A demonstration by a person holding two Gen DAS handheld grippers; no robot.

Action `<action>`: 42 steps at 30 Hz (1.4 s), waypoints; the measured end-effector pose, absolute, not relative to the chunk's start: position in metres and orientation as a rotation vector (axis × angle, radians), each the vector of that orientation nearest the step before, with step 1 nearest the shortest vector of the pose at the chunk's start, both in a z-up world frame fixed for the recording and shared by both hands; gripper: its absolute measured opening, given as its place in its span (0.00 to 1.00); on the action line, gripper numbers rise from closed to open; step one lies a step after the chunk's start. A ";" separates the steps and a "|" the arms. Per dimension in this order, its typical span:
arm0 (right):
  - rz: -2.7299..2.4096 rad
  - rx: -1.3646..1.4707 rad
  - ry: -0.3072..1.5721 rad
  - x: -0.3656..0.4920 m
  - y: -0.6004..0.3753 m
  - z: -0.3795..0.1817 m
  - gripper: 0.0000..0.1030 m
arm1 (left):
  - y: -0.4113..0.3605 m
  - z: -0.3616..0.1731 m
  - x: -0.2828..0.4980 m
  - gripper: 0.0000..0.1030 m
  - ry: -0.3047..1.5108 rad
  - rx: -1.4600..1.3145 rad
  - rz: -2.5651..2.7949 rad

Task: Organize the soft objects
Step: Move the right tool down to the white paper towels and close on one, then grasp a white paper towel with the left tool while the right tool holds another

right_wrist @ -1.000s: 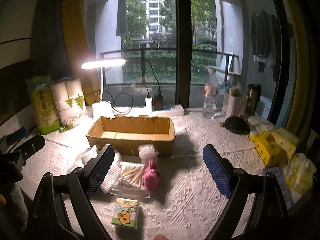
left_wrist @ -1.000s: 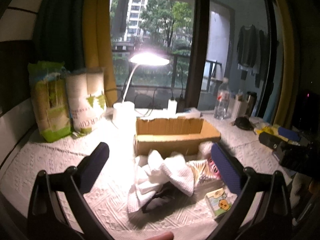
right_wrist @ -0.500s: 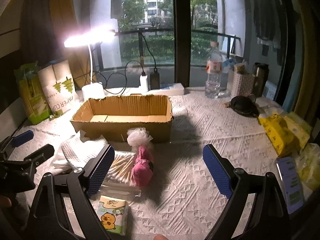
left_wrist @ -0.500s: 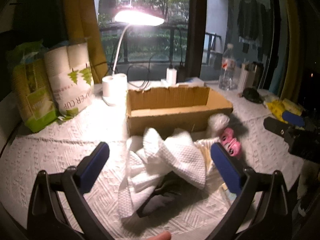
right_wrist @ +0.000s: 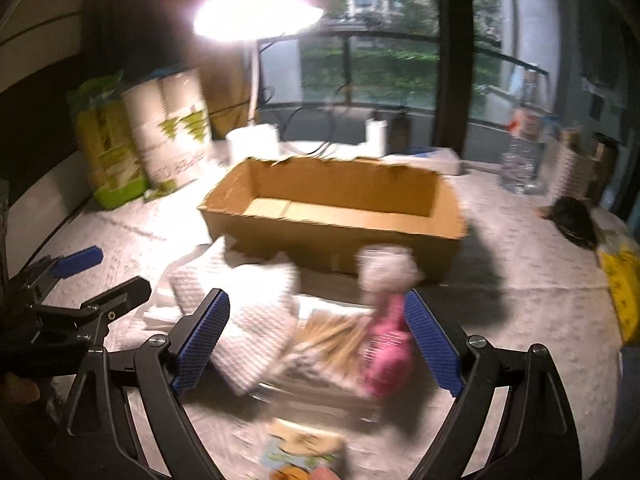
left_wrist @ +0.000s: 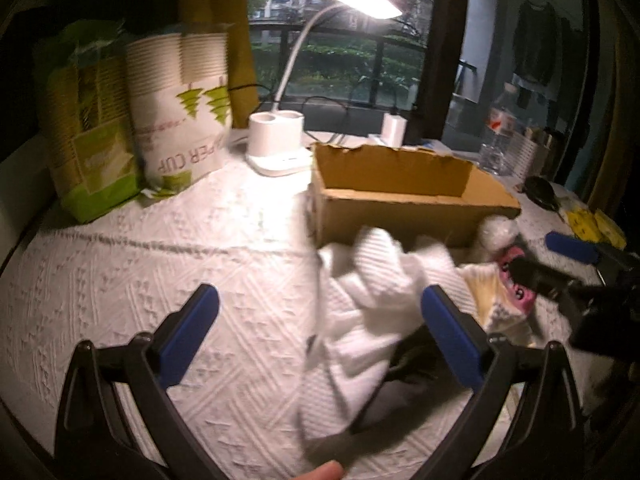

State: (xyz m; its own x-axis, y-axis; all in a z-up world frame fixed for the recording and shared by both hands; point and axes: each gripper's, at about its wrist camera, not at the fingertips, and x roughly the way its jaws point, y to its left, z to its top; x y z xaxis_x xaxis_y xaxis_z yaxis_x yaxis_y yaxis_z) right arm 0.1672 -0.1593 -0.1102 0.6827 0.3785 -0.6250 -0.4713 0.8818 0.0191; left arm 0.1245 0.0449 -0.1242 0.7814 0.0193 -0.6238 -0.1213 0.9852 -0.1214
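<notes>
An open cardboard box [left_wrist: 404, 200] [right_wrist: 340, 208] stands on the white tablecloth. In front of it lies a heap of white waffle towels [left_wrist: 372, 312] [right_wrist: 248, 320] over a dark cloth [left_wrist: 404, 384]. Beside the heap sit a pack of cotton swabs [right_wrist: 332, 336] and a pink plush toy [right_wrist: 386, 344] [left_wrist: 516, 280] with a white pompom. My left gripper [left_wrist: 320, 336] is open, low over the towels' left side. My right gripper [right_wrist: 316, 340] is open, with the swabs and toy between its fingers. A small tissue pack [right_wrist: 304, 456] lies nearest.
A lit desk lamp [left_wrist: 280, 148], a paper cup sleeve [left_wrist: 180, 112] and a green bag [left_wrist: 88, 132] stand at the back left. A water bottle [right_wrist: 524, 152], a black object [right_wrist: 572, 220] and yellow packs [right_wrist: 624, 288] are on the right.
Both grippers have moved down and forward toward the heap. The left gripper has swung left, so the towels now sit by its right finger. The right gripper has closed in on the swabs and toy.
</notes>
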 end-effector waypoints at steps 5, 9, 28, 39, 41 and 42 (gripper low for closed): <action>0.533 -0.172 0.736 0.180 -0.132 -0.126 0.82 | 0.060 -0.130 0.127 0.99 0.684 -0.188 0.087; 0.577 -0.194 0.784 0.184 -0.116 -0.136 0.78 | 0.068 -0.134 0.128 0.99 0.689 -0.203 0.089; 0.594 -0.183 0.786 0.186 -0.119 -0.134 0.16 | 0.053 -0.148 0.141 0.99 0.745 -0.156 0.031; 0.610 -0.115 0.705 0.182 -0.149 -0.105 0.08 | 0.030 -0.164 0.162 0.88 0.831 -0.115 -0.003; 0.632 -0.099 0.728 0.185 -0.148 -0.110 0.09 | 0.031 -0.165 0.164 0.84 0.838 -0.128 -0.009; 0.641 -0.100 0.744 0.186 -0.146 -0.114 0.13 | 0.031 -0.166 0.164 0.80 0.848 -0.137 -0.015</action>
